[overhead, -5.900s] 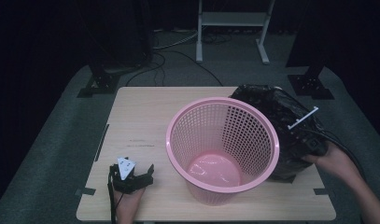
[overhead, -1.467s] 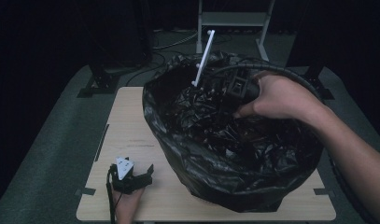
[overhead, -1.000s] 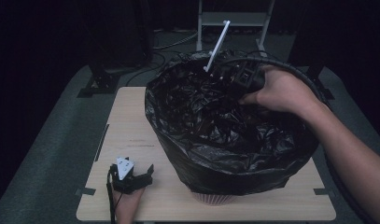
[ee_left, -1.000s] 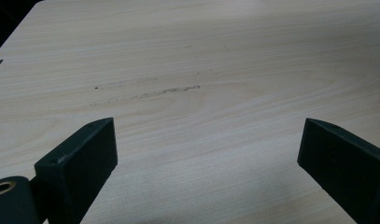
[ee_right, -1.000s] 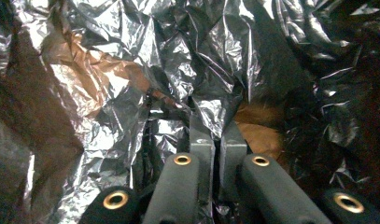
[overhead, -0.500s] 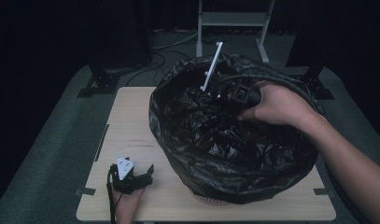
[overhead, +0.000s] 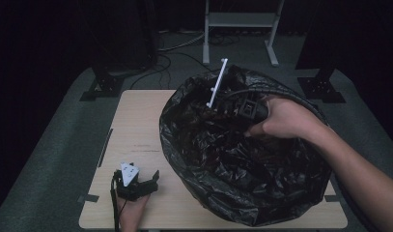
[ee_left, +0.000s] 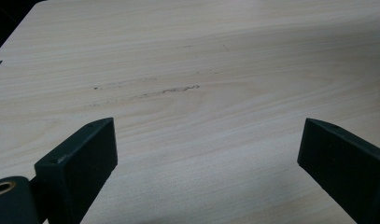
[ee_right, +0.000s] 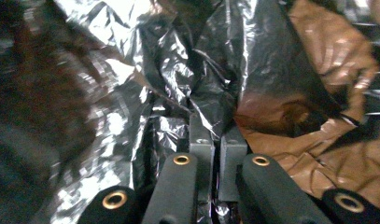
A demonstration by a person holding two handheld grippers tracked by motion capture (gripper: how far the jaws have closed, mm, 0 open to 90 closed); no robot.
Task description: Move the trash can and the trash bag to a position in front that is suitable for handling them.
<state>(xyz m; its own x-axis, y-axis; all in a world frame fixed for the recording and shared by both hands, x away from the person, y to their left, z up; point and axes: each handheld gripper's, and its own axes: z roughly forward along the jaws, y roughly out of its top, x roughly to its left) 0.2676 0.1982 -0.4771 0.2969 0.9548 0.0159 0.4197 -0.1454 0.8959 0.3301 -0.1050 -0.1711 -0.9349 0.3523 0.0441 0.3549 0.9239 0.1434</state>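
Note:
A crinkled black plastic bag (overhead: 242, 174) stands wide open over the right half of the wooden table (overhead: 136, 121), hiding whatever it is draped over. At the bag's far rim, my right gripper (overhead: 223, 110) is shut on a fold of the bag, the person's hand around its body. The right gripper view shows both jaws pressed together on the shiny film (ee_right: 145, 60) at my right gripper (ee_right: 218, 135). My left gripper (overhead: 153, 180) rests near the table's front left edge. It is open, with bare wood (ee_left: 187, 56) between the jaws of my left gripper (ee_left: 208, 140).
Black stand bases (overhead: 102, 84) (overhead: 319, 87) sit on the floor off both far corners of the table. A white frame (overhead: 242, 19) and cables lie behind. Bare wood spreads left of the bag.
My right hand has sunk with the bag's rim, and the bag has come lower over the pink basket seen earlier, now hidden. The left gripper has not moved.

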